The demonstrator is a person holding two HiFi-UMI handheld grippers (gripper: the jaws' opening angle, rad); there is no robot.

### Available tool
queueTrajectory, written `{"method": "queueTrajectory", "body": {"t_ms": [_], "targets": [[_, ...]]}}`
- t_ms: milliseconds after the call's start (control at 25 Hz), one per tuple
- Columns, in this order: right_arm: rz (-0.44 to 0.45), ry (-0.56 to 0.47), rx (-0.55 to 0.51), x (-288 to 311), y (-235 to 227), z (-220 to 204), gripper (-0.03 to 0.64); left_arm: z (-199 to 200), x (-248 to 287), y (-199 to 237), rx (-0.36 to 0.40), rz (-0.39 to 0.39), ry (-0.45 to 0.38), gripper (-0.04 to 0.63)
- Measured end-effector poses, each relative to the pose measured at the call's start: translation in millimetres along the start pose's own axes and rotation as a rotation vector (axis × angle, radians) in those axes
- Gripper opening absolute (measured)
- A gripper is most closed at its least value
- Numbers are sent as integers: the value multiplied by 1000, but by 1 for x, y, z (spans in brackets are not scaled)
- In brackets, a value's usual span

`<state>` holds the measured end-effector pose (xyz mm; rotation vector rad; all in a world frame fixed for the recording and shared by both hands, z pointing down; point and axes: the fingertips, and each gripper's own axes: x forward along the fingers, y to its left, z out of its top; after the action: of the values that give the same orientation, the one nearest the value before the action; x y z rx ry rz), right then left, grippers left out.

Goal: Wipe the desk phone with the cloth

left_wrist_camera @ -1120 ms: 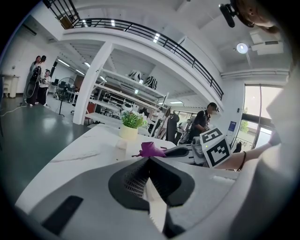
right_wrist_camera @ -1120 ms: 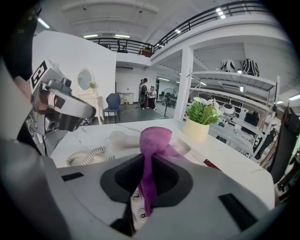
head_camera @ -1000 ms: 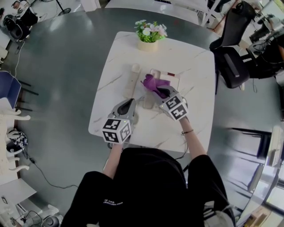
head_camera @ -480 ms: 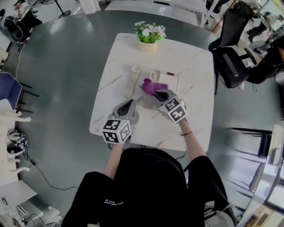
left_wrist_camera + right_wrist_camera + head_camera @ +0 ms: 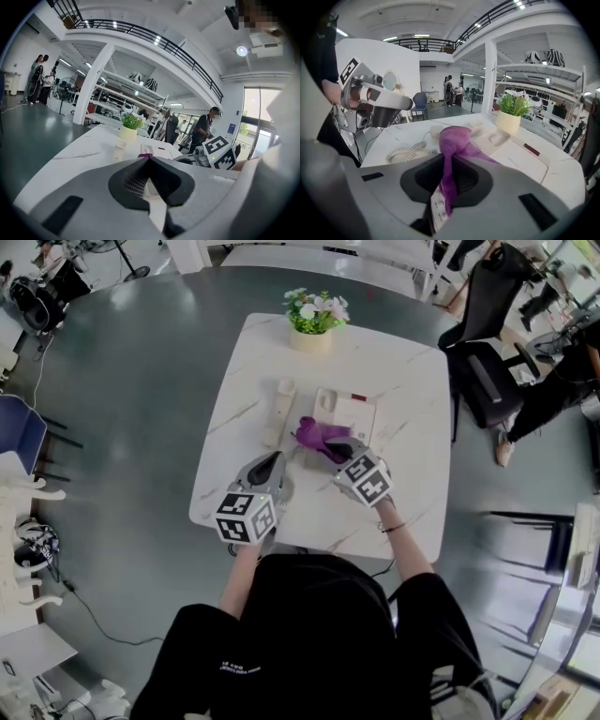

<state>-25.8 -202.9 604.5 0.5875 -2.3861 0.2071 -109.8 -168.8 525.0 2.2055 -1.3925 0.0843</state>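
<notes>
Two grippers: right gripper (image 5: 339, 444) pinches cloth (image 5: 317, 435) at phone (image 5: 351, 414), mid-table (image 5: 412, 381); left gripper (image 5: 272, 463) pressed together, empty, near table's front-left edge.

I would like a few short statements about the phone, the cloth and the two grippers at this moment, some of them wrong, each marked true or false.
1. The right gripper is shut on the purple cloth. True.
2. The handset rests in its cradle on the desk phone. False: it lies on the table, to the left of the phone, with its coiled cord beside it.
3. The left gripper grips the handset. False: its jaws are together on nothing, near the table's near edge.
4. A flower pot stands at the far edge of the table. True.
</notes>
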Motion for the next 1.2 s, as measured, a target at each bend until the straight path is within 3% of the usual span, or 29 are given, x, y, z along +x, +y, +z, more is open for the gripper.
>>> {"method": "queueTrajectory", "body": {"t_ms": [1200], "targets": [[117,80,3,-3,47,-19,35,3,-9,-5,12,-5,-11,-2]]}}
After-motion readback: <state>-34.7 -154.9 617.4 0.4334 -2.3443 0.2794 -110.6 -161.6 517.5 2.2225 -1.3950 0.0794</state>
